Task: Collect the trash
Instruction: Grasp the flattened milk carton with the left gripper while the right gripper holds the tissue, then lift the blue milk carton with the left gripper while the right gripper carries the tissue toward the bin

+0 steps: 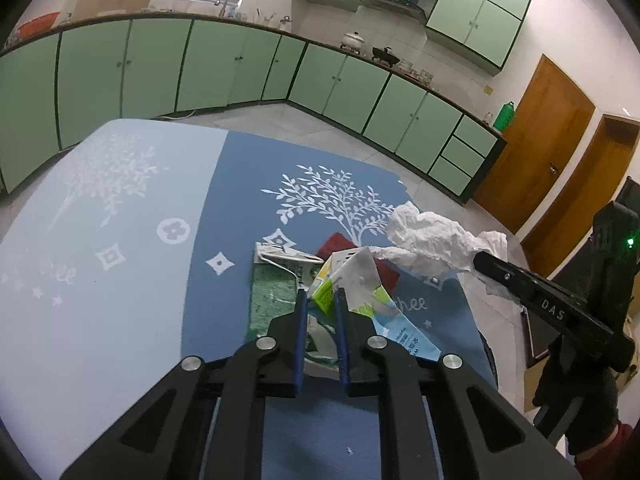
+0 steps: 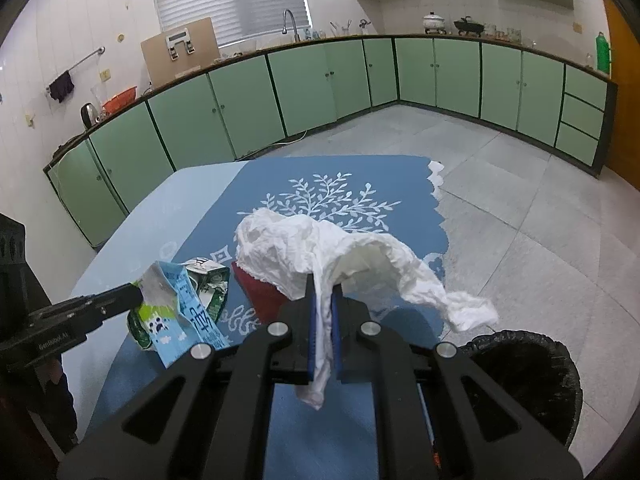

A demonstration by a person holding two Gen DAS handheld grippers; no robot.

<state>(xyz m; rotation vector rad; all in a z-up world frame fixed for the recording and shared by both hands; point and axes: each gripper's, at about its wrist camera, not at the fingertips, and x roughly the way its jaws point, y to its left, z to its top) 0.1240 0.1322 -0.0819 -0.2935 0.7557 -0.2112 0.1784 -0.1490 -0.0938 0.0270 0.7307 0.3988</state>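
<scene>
Green cabinets (image 2: 248,108), tiled floor (image 2: 520,208), blinds (image 2: 228,0)

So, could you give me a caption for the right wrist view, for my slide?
Right gripper holds a crumpled tissue above the table, beside the bin.

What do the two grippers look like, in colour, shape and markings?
Both grippers, left gripper and right gripper, have a black frame with cut-out openings, round silver bolts and two thin blue finger pads. The right one bears white letters "DAS" and a green light; the left has small white lettering. A dark glove and red cuff show.
</scene>
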